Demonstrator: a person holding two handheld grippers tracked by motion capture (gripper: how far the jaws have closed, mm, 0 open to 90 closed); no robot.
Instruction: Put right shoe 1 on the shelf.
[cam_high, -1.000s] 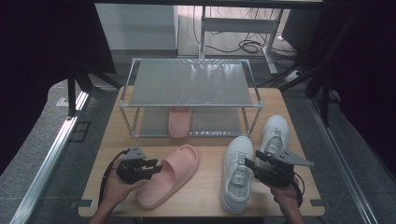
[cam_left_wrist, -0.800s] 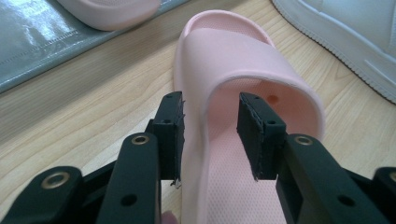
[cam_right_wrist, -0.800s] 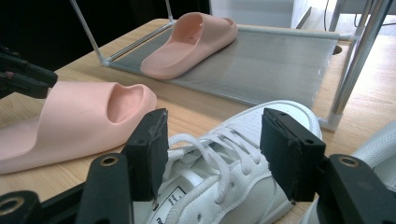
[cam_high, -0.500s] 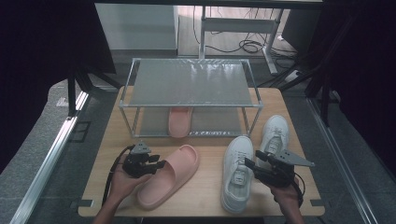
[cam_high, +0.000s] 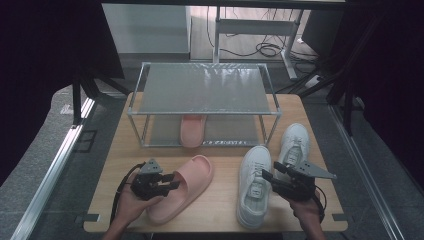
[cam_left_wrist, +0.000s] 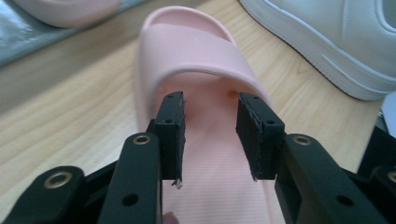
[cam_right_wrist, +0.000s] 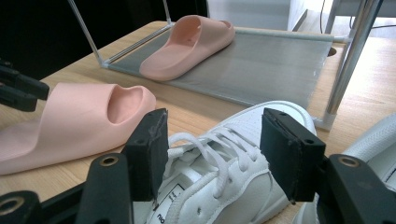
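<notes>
Since the earlier frame, the left gripper (cam_high: 169, 184) has edged a little further over the heel of the pink slipper (cam_high: 182, 187), jaws partly open above the sole, gripping nothing. That slipper is smooth, soft pink, with a broad strap, lying front-left on the wooden table (cam_high: 225, 210). Right gripper (cam_high: 266, 176) hovers open over a white sneaker's (cam_high: 254, 185) laces. Behind stands a metal rack (cam_high: 202, 90); beyond lies a dim room.

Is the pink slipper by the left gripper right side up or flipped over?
Right side up. The pink slipper lies flat on the table, strap on top, footbed facing up.
</notes>
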